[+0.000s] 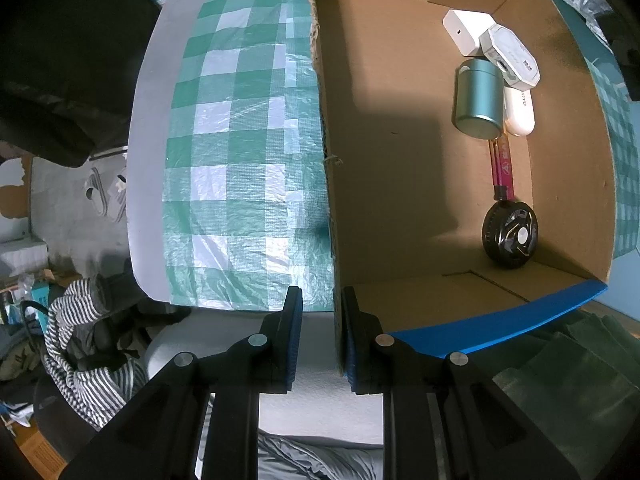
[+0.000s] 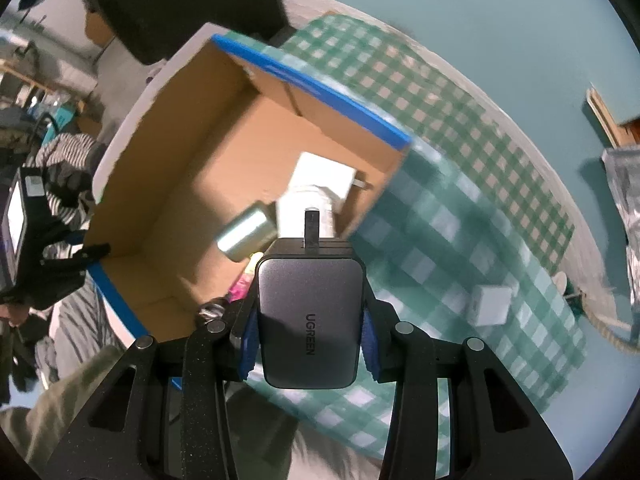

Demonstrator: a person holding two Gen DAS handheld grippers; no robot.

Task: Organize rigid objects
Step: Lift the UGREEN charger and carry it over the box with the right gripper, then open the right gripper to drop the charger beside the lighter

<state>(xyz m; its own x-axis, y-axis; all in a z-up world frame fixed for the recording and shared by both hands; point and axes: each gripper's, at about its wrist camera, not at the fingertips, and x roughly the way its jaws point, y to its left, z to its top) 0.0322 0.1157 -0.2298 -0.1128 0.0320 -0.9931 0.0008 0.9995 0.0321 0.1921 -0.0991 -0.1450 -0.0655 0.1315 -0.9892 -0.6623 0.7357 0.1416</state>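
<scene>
Much of the sorting looks done: a white adapter (image 1: 468, 30), a teal can (image 1: 478, 98), a pink pen (image 1: 502, 168) and a black round device (image 1: 510, 236) already lie along one wall of the cardboard box (image 1: 400, 160). A grey UGREEN charger (image 2: 308, 320) — smooth, rounded, one prong showing — is pinched by the right hand-held gripper (image 2: 308, 320) above the box edge. One white cube (image 2: 490, 304) is left on the checked table (image 2: 460, 240) (possibly more out of view). The box wall is clamped by the left hand-held gripper (image 1: 320, 340).
</scene>
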